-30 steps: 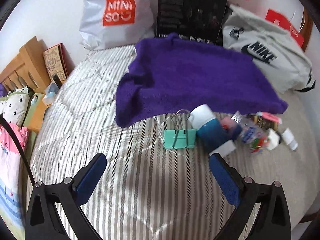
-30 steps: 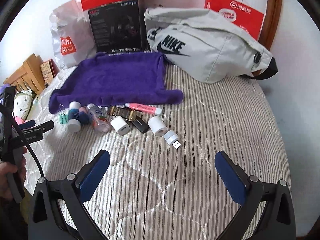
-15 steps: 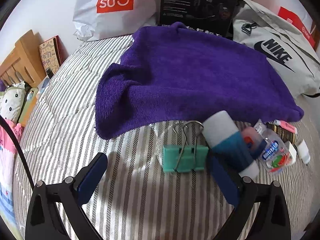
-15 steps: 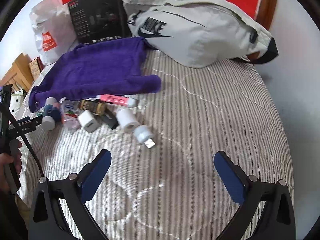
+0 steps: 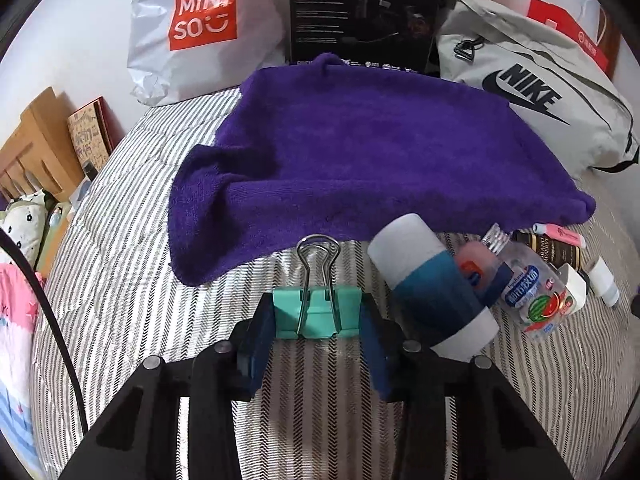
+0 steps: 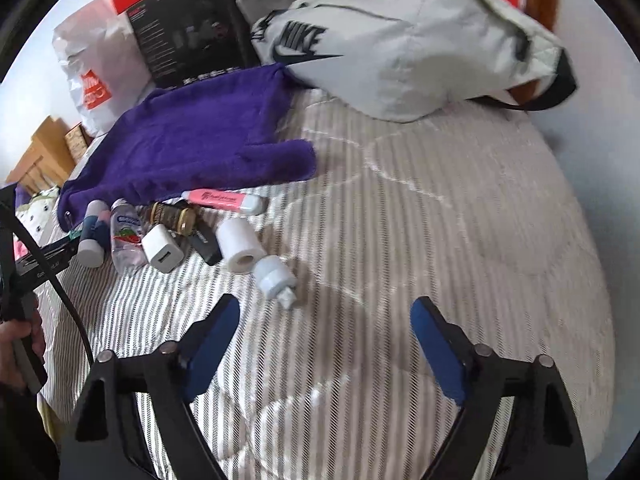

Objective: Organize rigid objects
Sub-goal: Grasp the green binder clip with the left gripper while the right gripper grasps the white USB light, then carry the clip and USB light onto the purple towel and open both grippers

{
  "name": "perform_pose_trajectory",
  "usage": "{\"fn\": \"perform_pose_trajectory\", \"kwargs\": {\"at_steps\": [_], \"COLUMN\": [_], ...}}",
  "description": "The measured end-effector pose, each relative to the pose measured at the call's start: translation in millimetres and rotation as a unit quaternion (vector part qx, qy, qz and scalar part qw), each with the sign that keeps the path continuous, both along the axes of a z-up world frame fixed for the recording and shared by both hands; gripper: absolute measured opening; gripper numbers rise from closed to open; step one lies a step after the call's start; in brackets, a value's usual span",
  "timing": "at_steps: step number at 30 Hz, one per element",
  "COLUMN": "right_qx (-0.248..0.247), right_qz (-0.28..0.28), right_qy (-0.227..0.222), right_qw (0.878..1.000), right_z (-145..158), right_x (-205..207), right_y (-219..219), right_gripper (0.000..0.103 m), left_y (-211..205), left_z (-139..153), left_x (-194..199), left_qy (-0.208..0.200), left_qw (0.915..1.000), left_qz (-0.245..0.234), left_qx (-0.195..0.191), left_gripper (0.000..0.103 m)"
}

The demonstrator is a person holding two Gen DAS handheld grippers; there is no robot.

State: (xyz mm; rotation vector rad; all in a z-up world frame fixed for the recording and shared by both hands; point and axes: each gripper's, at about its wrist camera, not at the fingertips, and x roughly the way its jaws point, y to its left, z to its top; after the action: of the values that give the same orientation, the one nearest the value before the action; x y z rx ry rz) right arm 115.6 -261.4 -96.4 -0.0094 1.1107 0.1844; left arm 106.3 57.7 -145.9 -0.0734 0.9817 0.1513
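Note:
My left gripper (image 5: 318,316) is shut on a teal binder clip (image 5: 316,311) that rests on the striped bed. A blue and white tube (image 5: 430,284) lies just right of it, then a clear bottle with a watermelon label (image 5: 532,292). In the right wrist view the row of small objects runs along the purple towel (image 6: 192,144): the tube (image 6: 91,240), the bottle (image 6: 127,236), a white charger (image 6: 162,250), a white roll (image 6: 239,245), a white USB plug (image 6: 276,276) and a pink highlighter (image 6: 224,200). My right gripper (image 6: 324,344) is open and empty, just right of the USB plug.
A grey Nike bag (image 6: 400,40) lies at the back right. A black box (image 5: 364,12) and a Miniso bag (image 5: 200,20) stand against the wall behind the purple towel (image 5: 360,152). A wooden rack (image 5: 32,144) is at the bed's left edge.
My left gripper moved forward to the binder clip and closed on it. My right gripper moved forward and left toward the USB plug, its jaws narrowing a little.

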Motion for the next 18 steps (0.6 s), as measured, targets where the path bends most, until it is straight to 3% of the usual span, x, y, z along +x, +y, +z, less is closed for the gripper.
{"fn": "perform_pose_trajectory", "kwargs": {"at_steps": [12,18], "right_qx": [0.002,-0.005], "right_qz": [0.085,0.096], "right_qy": [-0.005,-0.005], "right_qw": [0.996,0.995], "right_z": [-28.9,-32.6], "right_x": [19.7,23.1], "right_y": [31.1,35.6], "right_gripper": [0.034,0.026], "left_y": [1.6,1.1], "left_z": [0.2,0.2], "left_x": [3.7,4.4], "left_qy": [0.009,0.01], "left_qw": [0.9999,0.9999], "left_qz": [-0.004,-0.005], "left_qx": [-0.006,-0.005], "left_gripper": [0.04,0.04]}}
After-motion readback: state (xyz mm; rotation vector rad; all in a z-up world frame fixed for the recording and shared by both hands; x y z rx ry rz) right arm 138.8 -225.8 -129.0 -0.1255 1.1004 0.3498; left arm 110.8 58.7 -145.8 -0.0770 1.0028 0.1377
